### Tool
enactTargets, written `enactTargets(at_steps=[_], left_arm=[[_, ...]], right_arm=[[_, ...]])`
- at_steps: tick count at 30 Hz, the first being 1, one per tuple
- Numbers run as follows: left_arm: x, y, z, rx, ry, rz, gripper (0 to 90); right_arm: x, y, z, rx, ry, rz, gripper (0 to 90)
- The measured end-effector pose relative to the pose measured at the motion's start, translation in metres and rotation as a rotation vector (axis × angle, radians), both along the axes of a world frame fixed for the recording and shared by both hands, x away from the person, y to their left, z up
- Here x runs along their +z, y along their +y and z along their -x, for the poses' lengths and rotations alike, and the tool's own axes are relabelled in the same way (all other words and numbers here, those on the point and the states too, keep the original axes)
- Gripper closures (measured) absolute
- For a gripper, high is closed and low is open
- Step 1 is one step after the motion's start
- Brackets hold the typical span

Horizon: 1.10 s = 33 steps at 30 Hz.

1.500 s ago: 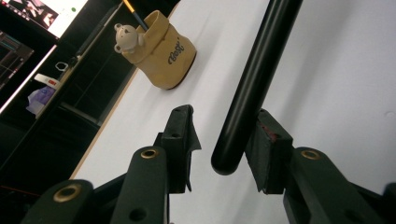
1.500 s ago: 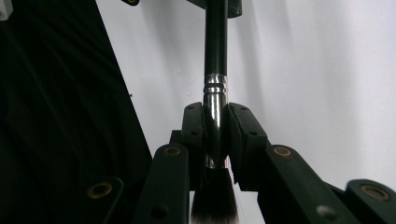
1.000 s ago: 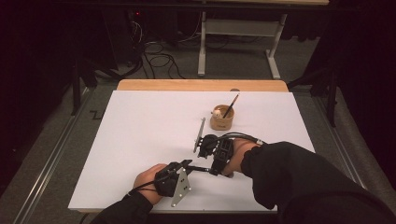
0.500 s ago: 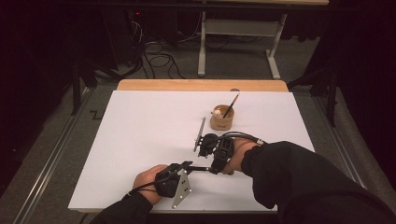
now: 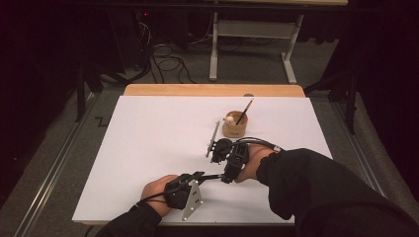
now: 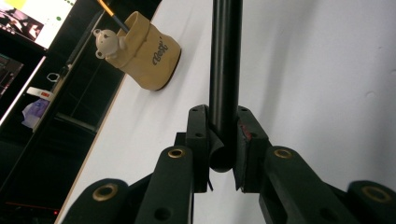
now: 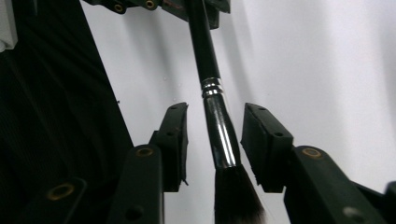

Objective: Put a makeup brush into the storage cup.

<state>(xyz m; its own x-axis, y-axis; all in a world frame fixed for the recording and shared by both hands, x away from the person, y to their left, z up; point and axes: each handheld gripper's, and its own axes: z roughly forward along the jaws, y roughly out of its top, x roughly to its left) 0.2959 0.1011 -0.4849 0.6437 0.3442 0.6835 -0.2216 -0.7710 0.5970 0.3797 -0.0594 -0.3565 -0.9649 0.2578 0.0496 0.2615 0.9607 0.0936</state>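
Note:
A black-handled paintbrush (image 5: 213, 176) lies level between my two grippers near the front of the white table. My left gripper (image 6: 224, 151) is shut on the end of the handle (image 6: 224, 65), and its jaws have just been closing on it. My right gripper (image 7: 215, 135) stands open around the silver ferrule (image 7: 220, 135), with a gap at each pad. Its jaws have just been opening, the brush still between them. The dark bristles (image 7: 237, 198) run back toward the right gripper's body. In the high view the left gripper (image 5: 200, 177) and right gripper (image 5: 227, 177) face each other.
A tan cup (image 5: 235, 125) with a small bear figure (image 6: 106, 42) holds an orange-handled brush (image 5: 245, 110) behind my hands. A thin grey stick (image 5: 213, 138) lies on the white sheet (image 5: 148, 138) just left of the cup. A wooden strip (image 5: 212, 90) edges the far side.

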Motion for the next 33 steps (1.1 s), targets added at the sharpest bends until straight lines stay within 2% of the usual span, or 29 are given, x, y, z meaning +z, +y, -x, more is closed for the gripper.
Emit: enactTargets(at_steps=[7, 19, 20, 21, 22, 24, 33], left_arm=[[0.000, 0.000, -0.001, 0.004, 0.004, 0.005, 78.8], [0.001, 0.002, -0.003, 0.024, 0.016, 0.018, 78.8], [0.001, 0.003, -0.003, 0.026, 0.018, 0.017, 78.8], [0.002, 0.003, -0.003, 0.028, 0.017, 0.009, 78.8], [0.001, 0.003, -0.003, 0.029, 0.021, 0.020, 78.8], [0.001, 0.003, -0.004, 0.030, 0.024, 0.021, 78.8], [0.000, 0.004, -0.006, 0.037, 0.039, 0.027, 78.8]], right_arm=[[0.004, -0.004, -0.003, -0.011, -0.007, -0.007, 52.6], [0.011, -0.017, -0.005, -0.040, -0.027, -0.019, 42.6], [0.010, -0.018, -0.005, -0.043, -0.039, -0.035, 41.4], [0.011, -0.019, -0.005, -0.046, -0.041, -0.028, 40.0], [0.013, -0.020, -0.006, -0.043, -0.042, -0.023, 39.0], [0.013, -0.023, -0.006, -0.055, -0.054, -0.034, 36.8], [0.014, -0.035, -0.007, -0.074, -0.067, -0.019, 28.7]])
